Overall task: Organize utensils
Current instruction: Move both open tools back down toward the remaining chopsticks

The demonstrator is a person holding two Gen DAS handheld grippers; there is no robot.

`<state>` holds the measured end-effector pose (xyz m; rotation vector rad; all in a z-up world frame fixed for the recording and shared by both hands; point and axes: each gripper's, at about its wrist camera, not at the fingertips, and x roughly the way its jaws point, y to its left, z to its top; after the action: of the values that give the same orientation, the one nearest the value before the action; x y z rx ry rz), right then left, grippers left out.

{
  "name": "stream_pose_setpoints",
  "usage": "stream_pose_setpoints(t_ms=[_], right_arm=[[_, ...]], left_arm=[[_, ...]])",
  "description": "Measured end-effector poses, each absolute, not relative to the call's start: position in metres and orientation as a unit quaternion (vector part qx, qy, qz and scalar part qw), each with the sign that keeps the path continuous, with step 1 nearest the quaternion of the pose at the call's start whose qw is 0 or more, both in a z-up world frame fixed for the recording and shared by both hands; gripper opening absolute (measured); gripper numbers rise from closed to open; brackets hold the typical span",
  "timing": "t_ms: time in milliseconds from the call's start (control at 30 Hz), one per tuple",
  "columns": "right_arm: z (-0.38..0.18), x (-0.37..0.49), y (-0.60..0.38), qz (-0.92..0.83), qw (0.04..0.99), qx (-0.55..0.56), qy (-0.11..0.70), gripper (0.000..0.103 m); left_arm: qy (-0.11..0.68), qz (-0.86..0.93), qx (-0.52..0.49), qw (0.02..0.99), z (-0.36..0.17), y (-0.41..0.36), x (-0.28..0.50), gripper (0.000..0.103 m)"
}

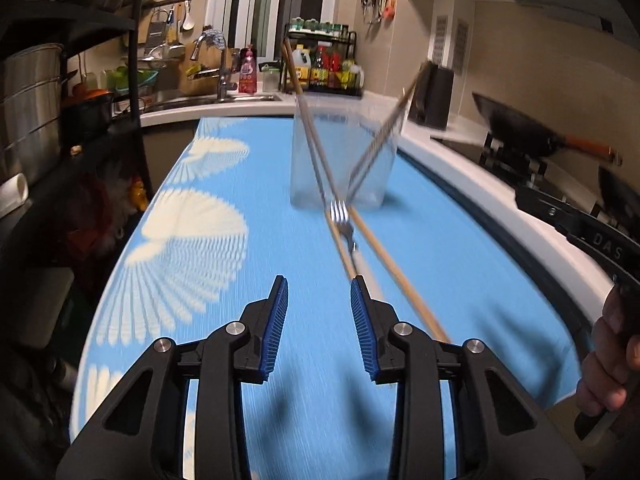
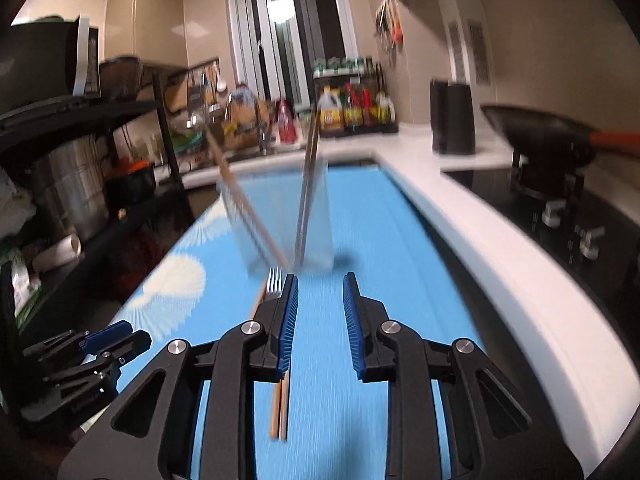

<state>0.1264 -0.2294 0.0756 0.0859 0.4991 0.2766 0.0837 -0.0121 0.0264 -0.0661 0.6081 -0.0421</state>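
Left hand-held gripper (image 1: 319,294): spread wide, nothing between the blue pads, hovering over the blue surface (image 1: 208,240). Just ahead and right of it, fork (image 1: 343,222) lying on the surface, tines toward the clear cup (image 1: 344,152), flanked by two wooden chopsticks (image 1: 394,272). Inside the cup, more sticks leaning crosswise, blurred. Right hand-held gripper (image 2: 320,280): also spread, empty, fork tines (image 2: 274,280) just beside its left finger, chopsticks below.

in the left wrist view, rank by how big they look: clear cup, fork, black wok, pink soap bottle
1. Wok and clear cup: look alike, and the cup is nearer, so unranked.
2. Fork, partly hidden.
3. Pink soap bottle, farthest away.
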Motion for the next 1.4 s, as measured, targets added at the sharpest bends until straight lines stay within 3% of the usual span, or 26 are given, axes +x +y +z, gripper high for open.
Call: stream_pose_setpoints(t_ms=[233, 1033, 1400], right_arm=[[0.018, 0.119, -0.218, 0.139, 0.936, 0.023, 0.321, 0.024], [-0.014, 0.134, -0.193, 0.177, 0.91, 0.004, 0.374, 0.022], [-0.022, 0.132, -0.192, 0.169, 0.907, -0.019, 0.385, 0.005]], left_arm=[[0.296, -0.035, 0.003, 0.954, 0.011, -0.026, 0.078, 0.033], [0.321, -0.043, -0.033, 0.945, -0.004, -0.027, 0.081, 0.033], [0.359, -0.068, -0.02, 0.931, -0.022, -0.053, 0.095, 0.033]])
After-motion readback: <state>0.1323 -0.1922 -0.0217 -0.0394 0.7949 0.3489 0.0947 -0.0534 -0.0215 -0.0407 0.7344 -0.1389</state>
